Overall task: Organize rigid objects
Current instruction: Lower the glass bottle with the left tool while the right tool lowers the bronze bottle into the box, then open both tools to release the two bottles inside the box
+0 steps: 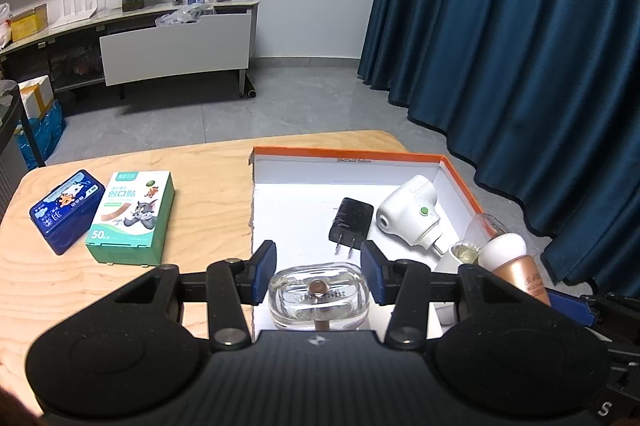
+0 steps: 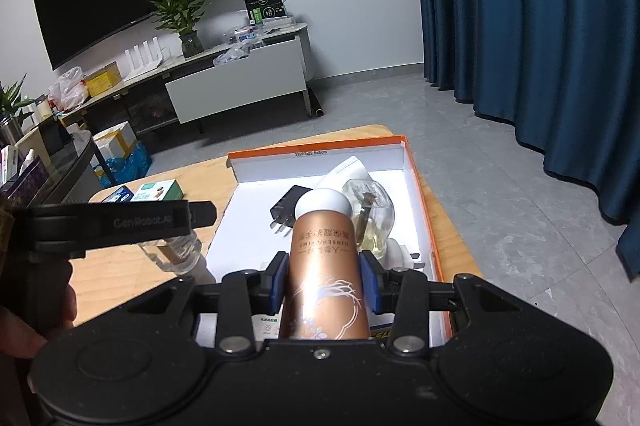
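Two claws each carry one item over the orange-rimmed box (image 1: 452,162) on the tabletop (image 1: 192,162): the left claw (image 1: 318,266) has its blue pads on either side of a clear glass bottle (image 1: 318,296), which sits low between them above the box's near edge, though whether the pads actually press the glass is hard to tell; the right claw (image 2: 323,276) is clamped on a copper-coloured tube (image 2: 324,278) with a white cap, held over the box's near right part. The glass looks heavy for its size, smooth, slippery and breakable, so its flat sides are probably the safest hold and it wants a gentle set-down. The tube looks light and fairly stiff, best gripped mid-body as now. Already in the box lie a black plug adapter (image 1: 351,220), a white plug-in device (image 1: 412,212) and another small glass vial (image 2: 370,204). The left view alone shows clearly the green plaster box (image 1: 132,216) and the blue tin (image 1: 64,210) waiting outside; the right view alone shows the tube's printed side and a hand (image 2: 36,318) on the left claw's handle
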A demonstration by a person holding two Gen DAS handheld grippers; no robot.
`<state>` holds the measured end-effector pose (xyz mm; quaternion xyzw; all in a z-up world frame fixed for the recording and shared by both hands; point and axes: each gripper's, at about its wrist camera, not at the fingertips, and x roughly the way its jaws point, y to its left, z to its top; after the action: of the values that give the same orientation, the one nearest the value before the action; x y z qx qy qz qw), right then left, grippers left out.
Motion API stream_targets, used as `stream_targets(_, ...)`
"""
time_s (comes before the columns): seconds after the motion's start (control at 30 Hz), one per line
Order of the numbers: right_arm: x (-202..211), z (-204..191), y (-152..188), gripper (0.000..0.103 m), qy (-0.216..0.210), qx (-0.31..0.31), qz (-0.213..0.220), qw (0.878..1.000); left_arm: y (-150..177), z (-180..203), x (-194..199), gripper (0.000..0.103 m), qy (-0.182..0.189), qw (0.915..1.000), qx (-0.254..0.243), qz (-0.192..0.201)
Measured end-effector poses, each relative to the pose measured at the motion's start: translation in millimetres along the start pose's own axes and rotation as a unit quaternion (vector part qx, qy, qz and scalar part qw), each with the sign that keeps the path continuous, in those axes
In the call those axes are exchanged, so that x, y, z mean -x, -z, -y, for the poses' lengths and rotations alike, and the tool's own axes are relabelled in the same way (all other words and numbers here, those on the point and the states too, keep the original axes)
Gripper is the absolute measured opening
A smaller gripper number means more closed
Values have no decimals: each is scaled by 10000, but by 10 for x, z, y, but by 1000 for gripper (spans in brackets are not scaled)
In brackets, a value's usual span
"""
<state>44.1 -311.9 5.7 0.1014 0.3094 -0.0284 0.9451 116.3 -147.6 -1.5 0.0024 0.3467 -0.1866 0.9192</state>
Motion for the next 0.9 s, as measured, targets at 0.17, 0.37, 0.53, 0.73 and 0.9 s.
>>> stream_targets(0.17, 1, 14, -3, 47, -6, 1, -3, 10000, -7, 17, -9, 47, 13, 10000, -19, 3)
stream_targets(0.37, -2, -15, 20, 47, -31, 16, -42, 10000, -10, 35, -14, 47, 32, 10000, -41, 7)
stream_targets(0.53, -16, -17, 17, 47, -44, 13, -68, 10000, -7, 37, -20, 47, 33, 10000, -45, -1)
stream_targets(0.73, -23, -12, 19, 47, -52, 4, -83, 10000, -3, 58, -53, 47, 34, 10000, -78, -33)
stream_targets(0.9, -31, -13, 32, 47, -57, 0, -71, 10000, -9, 76, -78, 47, 47, 9999, -110, -49)
